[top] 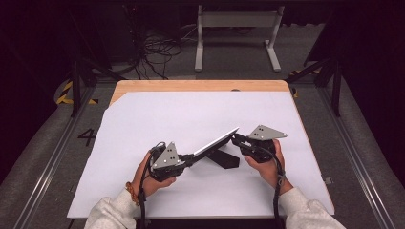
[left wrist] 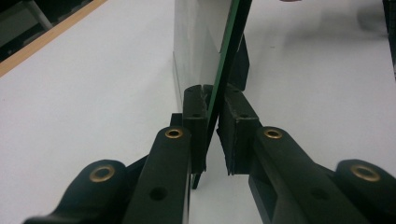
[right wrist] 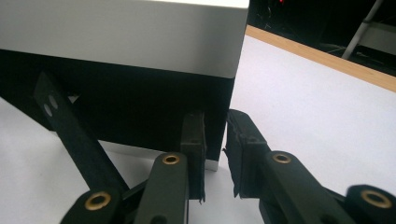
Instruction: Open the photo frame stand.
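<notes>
Two grippers: both were at a thin flat panel (top: 216, 141), one at each end.
Left gripper (top: 187, 159): I had its jaws pinched tight on the panel's near-left edge; in the left gripper view the green-edged sheet (left wrist: 227, 70) ran between the pads (left wrist: 195, 112).
Right gripper (top: 236, 139): its jaws straddled the far-right corner with a slight gap, and I could not tell whether they gripped.
Panel: tilted, lifted above the white sheet on the bench (top: 143, 124).
Black stand (top: 223, 158): beneath the panel, on the bench.
</notes>
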